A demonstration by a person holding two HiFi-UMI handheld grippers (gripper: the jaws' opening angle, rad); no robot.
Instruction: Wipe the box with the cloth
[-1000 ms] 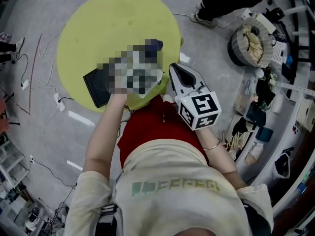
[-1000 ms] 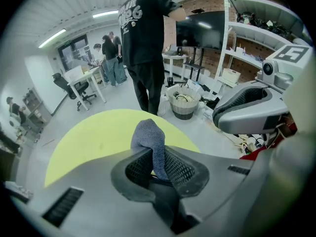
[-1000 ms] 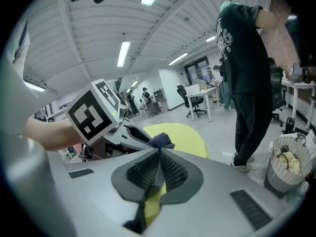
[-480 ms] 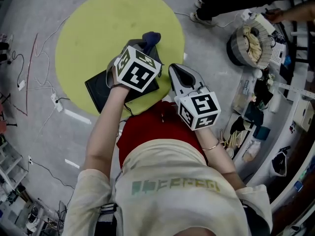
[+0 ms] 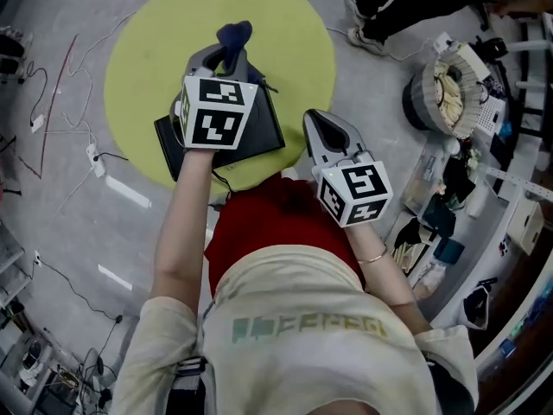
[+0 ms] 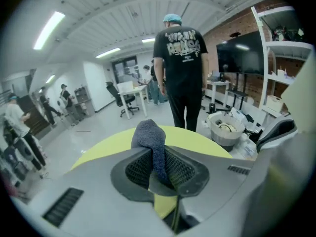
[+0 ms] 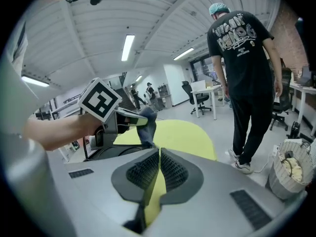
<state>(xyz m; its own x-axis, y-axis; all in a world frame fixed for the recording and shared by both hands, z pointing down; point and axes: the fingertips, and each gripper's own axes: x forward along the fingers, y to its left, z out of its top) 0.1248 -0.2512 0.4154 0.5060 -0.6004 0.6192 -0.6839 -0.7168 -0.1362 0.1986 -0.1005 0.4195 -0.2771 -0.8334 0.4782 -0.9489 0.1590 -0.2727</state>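
A flat black box (image 5: 259,130) lies on the near side of a round yellow table (image 5: 285,24). My left gripper (image 5: 230,48) is held over the box, shut on a dark blue cloth (image 5: 234,35) that sticks out past its tips. In the left gripper view the cloth (image 6: 150,137) hangs pinched between the jaws of that gripper (image 6: 159,169). My right gripper (image 5: 314,124) hovers just right of the box, at the table's near edge, shut and empty. The right gripper view shows its jaws (image 7: 159,157) pressed together, with the cloth (image 7: 148,126) and box (image 7: 104,153) to the left.
A person in black (image 6: 182,68) stands on the far side of the table. A round basket (image 5: 441,76) sits on the floor to the right, beside cluttered shelving (image 5: 467,197). Cables (image 5: 69,137) trail over the grey floor at the left.
My left gripper has moved away from me across the box with the cloth still in it. The right gripper has stayed where it was.
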